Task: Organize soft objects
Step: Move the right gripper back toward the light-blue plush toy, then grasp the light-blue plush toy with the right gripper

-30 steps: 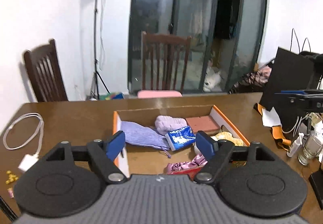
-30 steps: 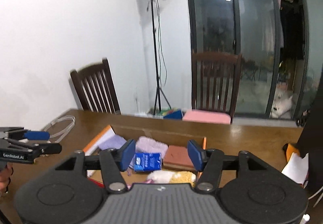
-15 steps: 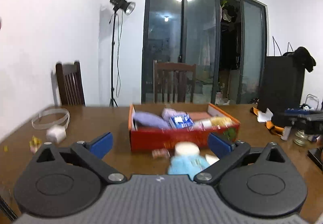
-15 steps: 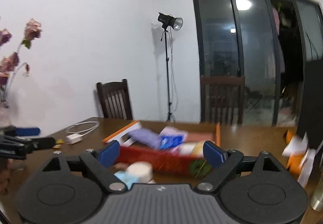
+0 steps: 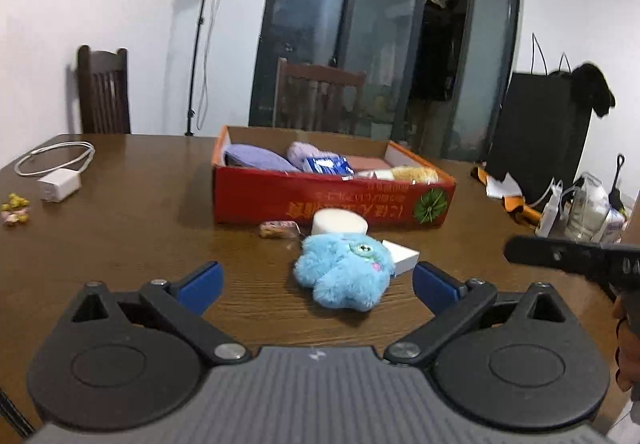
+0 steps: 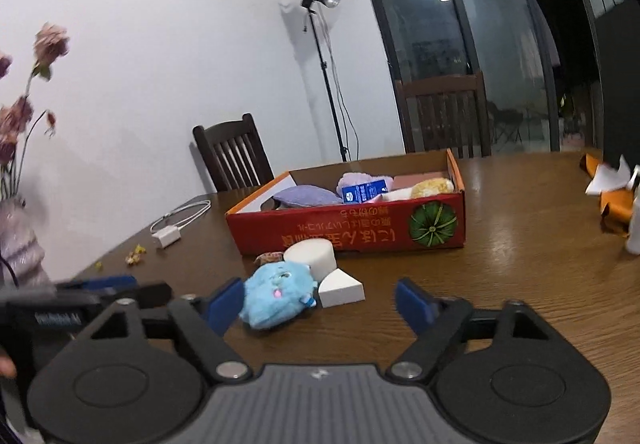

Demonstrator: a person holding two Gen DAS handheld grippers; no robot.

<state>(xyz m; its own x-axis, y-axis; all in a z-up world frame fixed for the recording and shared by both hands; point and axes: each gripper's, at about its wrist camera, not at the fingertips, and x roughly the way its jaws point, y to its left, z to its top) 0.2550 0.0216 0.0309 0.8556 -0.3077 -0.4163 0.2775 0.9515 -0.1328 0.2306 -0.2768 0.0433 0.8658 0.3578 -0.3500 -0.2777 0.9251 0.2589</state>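
A fluffy blue plush toy (image 5: 346, 271) lies on the brown table in front of a red cardboard box (image 5: 332, 199). A white round sponge (image 5: 339, 222), a white wedge sponge (image 5: 400, 256) and a small wrapped item (image 5: 278, 230) lie beside it. The box holds purple cloths (image 5: 256, 159), a blue packet (image 5: 327, 165) and a yellow fluffy item (image 5: 414, 173). My left gripper (image 5: 318, 286) is open, low, with the plush between its fingers' line. My right gripper (image 6: 322, 304) is open, the plush (image 6: 276, 292) by its left finger, the wedge (image 6: 342, 288) ahead.
A white charger and cable (image 5: 58, 179) and small yellow bits (image 5: 14, 207) lie at the table's left. Bottles and an orange item (image 5: 576, 207) stand at the right. Chairs (image 5: 318, 99) stand behind the table. A vase of flowers (image 6: 20, 236) stands at the left in the right wrist view.
Both grippers have dropped from above the box to low over the table in front of it. Both sets of jaws have opened wider. The plush and sponges have come into view.
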